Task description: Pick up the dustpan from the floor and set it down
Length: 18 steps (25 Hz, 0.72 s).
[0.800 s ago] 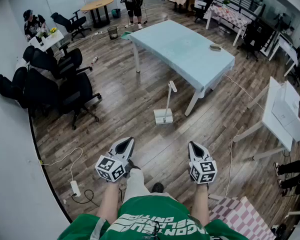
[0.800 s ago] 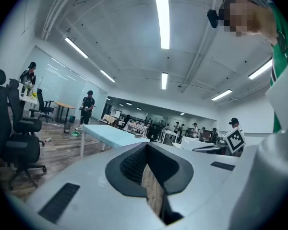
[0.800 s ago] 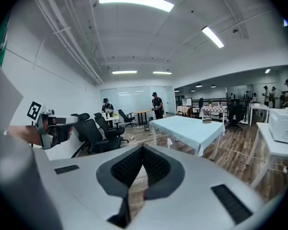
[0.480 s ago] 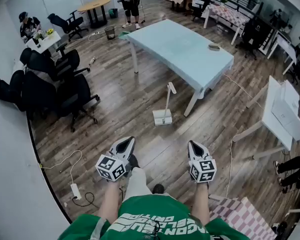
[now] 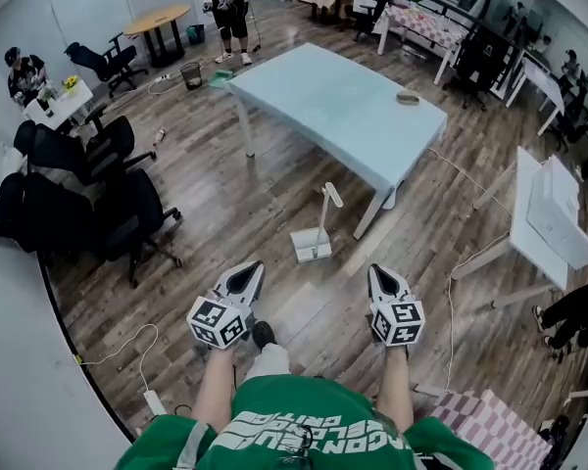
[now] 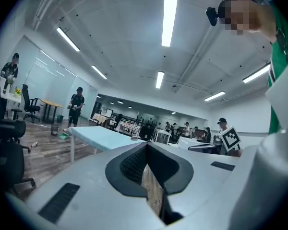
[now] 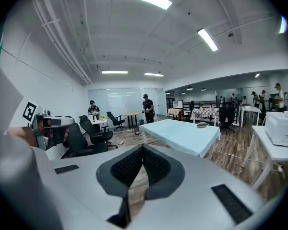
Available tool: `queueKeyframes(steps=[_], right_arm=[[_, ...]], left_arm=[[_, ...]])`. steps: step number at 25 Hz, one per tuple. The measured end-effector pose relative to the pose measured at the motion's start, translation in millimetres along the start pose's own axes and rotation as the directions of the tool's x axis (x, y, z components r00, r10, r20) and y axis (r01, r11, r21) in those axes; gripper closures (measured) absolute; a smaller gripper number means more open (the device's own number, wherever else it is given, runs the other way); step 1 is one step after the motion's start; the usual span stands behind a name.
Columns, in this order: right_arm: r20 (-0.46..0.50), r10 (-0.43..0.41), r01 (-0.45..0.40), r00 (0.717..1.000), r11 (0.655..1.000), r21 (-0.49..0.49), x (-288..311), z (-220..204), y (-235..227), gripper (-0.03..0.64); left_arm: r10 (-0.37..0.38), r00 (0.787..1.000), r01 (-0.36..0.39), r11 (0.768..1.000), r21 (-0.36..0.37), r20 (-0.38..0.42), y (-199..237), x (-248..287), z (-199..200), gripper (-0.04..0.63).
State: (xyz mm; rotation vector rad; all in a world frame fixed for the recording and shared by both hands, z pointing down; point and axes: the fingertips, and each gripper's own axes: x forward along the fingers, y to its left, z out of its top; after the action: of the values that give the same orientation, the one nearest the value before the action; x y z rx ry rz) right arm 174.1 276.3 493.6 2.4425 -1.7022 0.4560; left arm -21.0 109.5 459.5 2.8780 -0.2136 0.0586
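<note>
The white dustpan (image 5: 312, 245) stands on the wooden floor, its long handle (image 5: 325, 213) upright, just in front of the light blue table (image 5: 343, 106). In the head view both grippers are held side by side at waist height, short of the dustpan and apart from it. The left gripper (image 5: 247, 278) points toward it from the near left, the right gripper (image 5: 382, 282) from the near right. Both are shut with nothing in them, as the left gripper (image 6: 146, 147) and right gripper (image 7: 143, 148) views show. The dustpan is hidden in both gripper views.
Black office chairs (image 5: 98, 194) crowd the left wall. A power strip with cable (image 5: 155, 399) lies at the near left, and another cable (image 5: 451, 292) runs along the floor on the right. A white desk (image 5: 549, 213) stands right. A person (image 5: 225, 8) stands beyond the table.
The head view has shifted: the table and chairs slid left and the dustpan sits a little lower in the picture. Both grippers keep their pose and stay shut.
</note>
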Motion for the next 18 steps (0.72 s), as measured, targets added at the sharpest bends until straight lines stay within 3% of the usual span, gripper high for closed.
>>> queueKeyframes(steps=[9, 18], right_arm=[[-0.056, -0.087, 0.087, 0.995, 0.996, 0.007, 90, 24, 21, 0.609], [-0.123, -0.113, 0.113, 0.986, 0.994, -0.006, 142, 12, 59, 0.609]], left_arm=[[-0.083, 0.996, 0.083, 0.997, -0.006, -0.03, 92, 36, 25, 0.601], [-0.139, 0.988, 0.137, 0.99, -0.032, -0.065, 158, 49, 23, 0.601]])
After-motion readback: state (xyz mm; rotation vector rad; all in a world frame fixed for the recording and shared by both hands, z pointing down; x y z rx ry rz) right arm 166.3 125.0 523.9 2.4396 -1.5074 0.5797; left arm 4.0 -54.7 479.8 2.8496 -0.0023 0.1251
